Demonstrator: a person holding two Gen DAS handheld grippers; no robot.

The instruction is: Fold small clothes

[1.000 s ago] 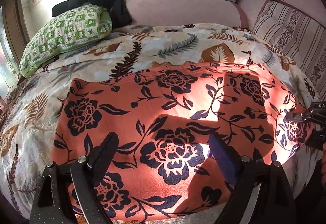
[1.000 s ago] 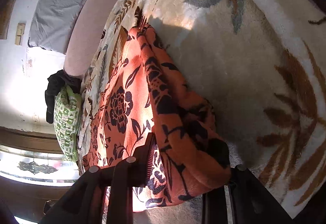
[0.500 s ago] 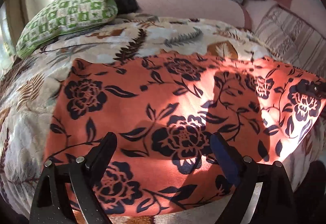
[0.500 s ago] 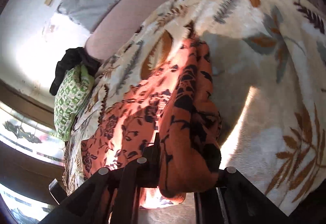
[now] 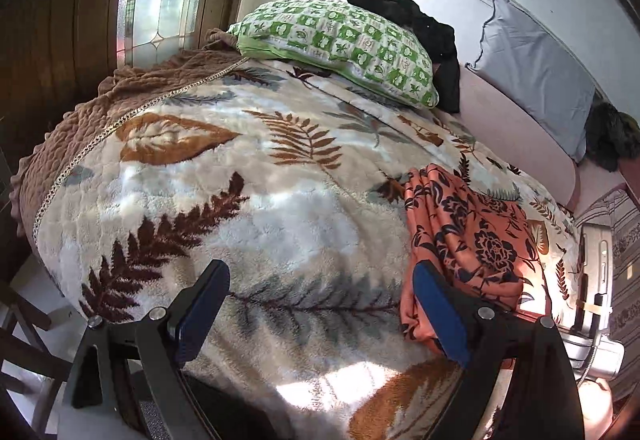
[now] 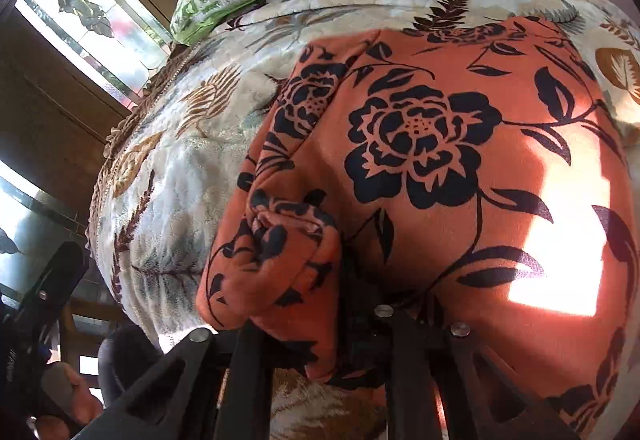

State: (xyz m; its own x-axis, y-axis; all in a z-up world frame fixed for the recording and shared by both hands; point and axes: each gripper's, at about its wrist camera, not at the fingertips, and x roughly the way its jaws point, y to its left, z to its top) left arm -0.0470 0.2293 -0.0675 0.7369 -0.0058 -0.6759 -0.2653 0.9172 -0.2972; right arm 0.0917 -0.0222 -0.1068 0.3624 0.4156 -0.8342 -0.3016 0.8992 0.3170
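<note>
- The orange floral cloth (image 6: pixel 460 175) lies on the leaf-patterned blanket (image 5: pixel 248 191) that covers the bed, toward the bed's right side in the left wrist view; there it looks bunched into long folds, with one end hanging over the near edge.
- In the right wrist view the cloth fills most of the picture, its left edge doubled over into a thick roll, and a patch of sunlight falls on its right part.
- The right gripper (image 6: pixel 348 304) has that rolled edge between its jaws; they stand nearly together and are just opening, with the fabric pinched between them.
- The left gripper (image 5: pixel 320 304) hovers over bare blanket with its jaws wide apart and nothing in them; its right finger is just beside the cloth's hanging end.
- Farther back a green checked pillow (image 5: pixel 340 47) rests at the blanket's far edge, with a black garment (image 5: pixel 424 27) behind it.
- A grey cushion (image 5: pixel 536 75) leans against the wall at far right.
</note>
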